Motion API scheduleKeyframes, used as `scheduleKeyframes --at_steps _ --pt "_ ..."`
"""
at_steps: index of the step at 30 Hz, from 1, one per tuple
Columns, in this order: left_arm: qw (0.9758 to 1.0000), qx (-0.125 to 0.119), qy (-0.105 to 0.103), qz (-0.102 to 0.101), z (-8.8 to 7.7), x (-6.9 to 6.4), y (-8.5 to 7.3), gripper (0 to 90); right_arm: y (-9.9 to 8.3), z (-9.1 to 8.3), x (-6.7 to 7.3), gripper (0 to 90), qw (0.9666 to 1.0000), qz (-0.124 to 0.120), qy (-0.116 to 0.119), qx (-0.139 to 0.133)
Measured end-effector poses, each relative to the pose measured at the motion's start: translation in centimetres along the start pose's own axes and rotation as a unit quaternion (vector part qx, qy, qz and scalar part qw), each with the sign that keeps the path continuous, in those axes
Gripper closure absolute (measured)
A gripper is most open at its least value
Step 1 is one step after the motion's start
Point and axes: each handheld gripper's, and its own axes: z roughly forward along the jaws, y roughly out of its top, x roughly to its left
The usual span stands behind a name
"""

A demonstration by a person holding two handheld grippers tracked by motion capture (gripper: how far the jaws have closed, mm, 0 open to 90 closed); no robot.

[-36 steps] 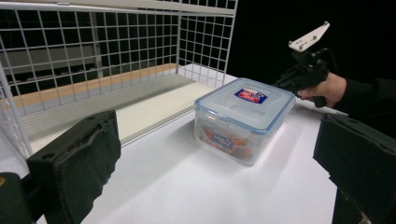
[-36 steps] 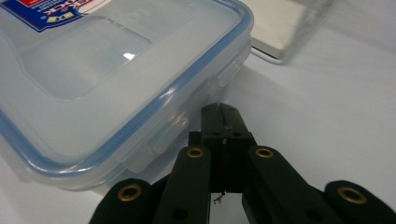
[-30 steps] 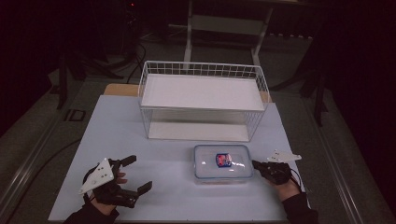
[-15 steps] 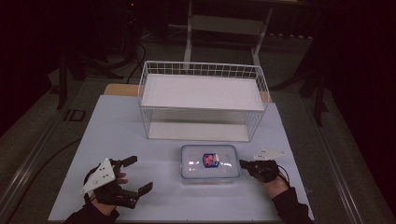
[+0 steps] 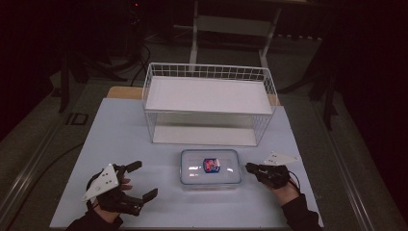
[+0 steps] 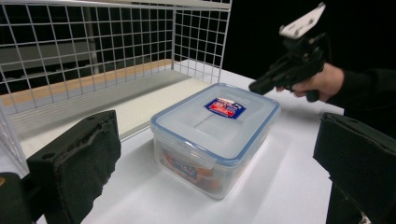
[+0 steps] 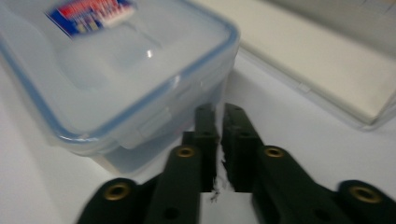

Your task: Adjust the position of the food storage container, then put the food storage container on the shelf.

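From above, the lidded plastic box point(image 5: 210, 168) lay on the white worktop point(image 5: 144, 144) in front of the wire basket point(image 5: 209, 103), between the two hands. The right tongs point(image 5: 249, 167) pointed at its right end, just beside it, with the jaws nearly together and nothing between them; they had just been opening a little. The left tongs point(image 5: 142, 180) stood wide apart, well to the box's left. In the left gripper view, the box sat ahead between the spread jaws, untouched. In the right gripper view, the box's near corner lay just past the jaw tips, with a narrow slit between the jaws.
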Motion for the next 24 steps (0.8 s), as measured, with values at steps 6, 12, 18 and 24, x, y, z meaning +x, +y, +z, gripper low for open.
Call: scheduleKeyframes --at_steps 6,12,18,24 --pt "0.9999 -0.003 -0.009 -0.004 0.3 -0.5 0.6 0.7 1.1 -1.9 0.9 69.1 0.9993 -0.002 0.005 -0.038" --pt "0.9999 0.011 -0.006 0.005 0.6 -1.0 2.4 0.7 2.7 -3.5 2.6 32.2 0.9956 -0.004 0.028 -0.09" --pt "0.9994 0.035 -0.003 0.003 2.1 -0.7 4.4 0.7 4.3 -4.5 3.0 11.0 0.991 0.002 0.038 -0.129" --pt "0.9958 0.089 0.008 0.02 4.7 -1.0 6.0 0.9 5.7 -4.6 2.9 15.2 0.9905 0.001 0.05 -0.128"
